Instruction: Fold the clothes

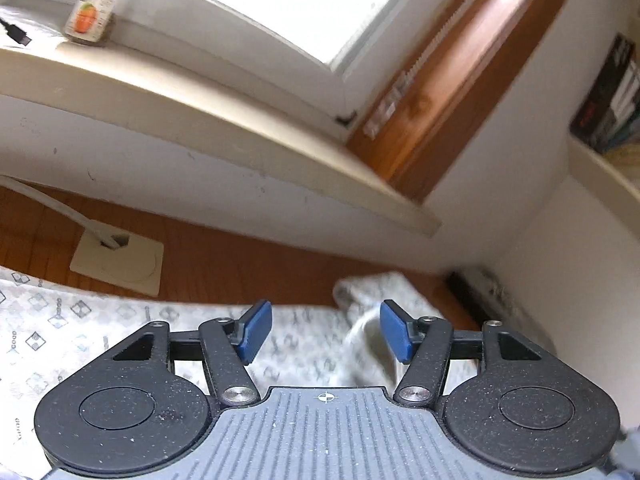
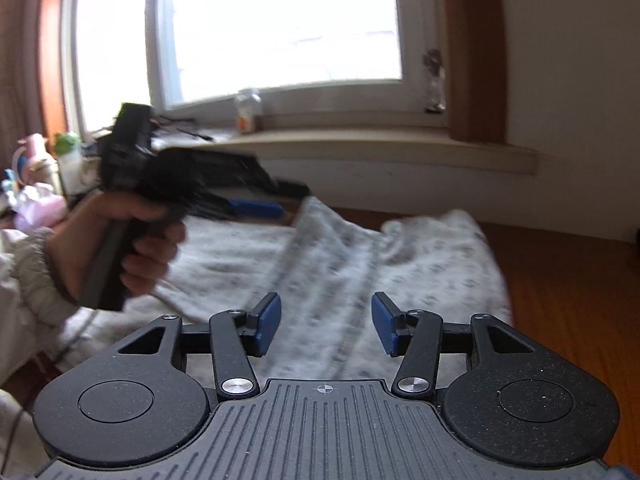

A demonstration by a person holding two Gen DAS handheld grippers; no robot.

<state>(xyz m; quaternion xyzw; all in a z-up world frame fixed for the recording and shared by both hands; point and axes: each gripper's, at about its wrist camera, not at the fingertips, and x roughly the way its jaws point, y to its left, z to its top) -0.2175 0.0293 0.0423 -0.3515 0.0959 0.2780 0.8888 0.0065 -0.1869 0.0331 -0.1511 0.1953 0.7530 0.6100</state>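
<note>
**Both grippers released above a partly folded garment**

The white patterned garment [image 2: 340,264] lies on the wooden floor [image 2: 560,300] below the window sill [image 2: 360,144]. In the right wrist view it spreads from about 8 o'clock to 2 o'clock of the right gripper [image 2: 326,326], with a raised fold ridge running from near the jaws away toward 12 o'clock. That ridge appears to be the long axis, pointing toward the window wall; blur prevents a firmer reading.

Right gripper: jaws apart, nothing between the pads, cloth directly beneath and ahead.

Left gripper [image 1: 326,330]: jaws likewise apart and empty. In its own view the garment [image 1: 100,332] lies flat from 9 o'clock across to 12 o'clock, with a bunched end at roughly 1 o'clock. In the right view this gripper, carried in the person's hand [image 2: 132,240], sits at 10 o'clock over the cloth's left part.

Judgement: the right gripper is nearer the ridge; the left is nearer the flat left edge. Next grasp likely depends on picking the near hem either side of that ridge.
</note>
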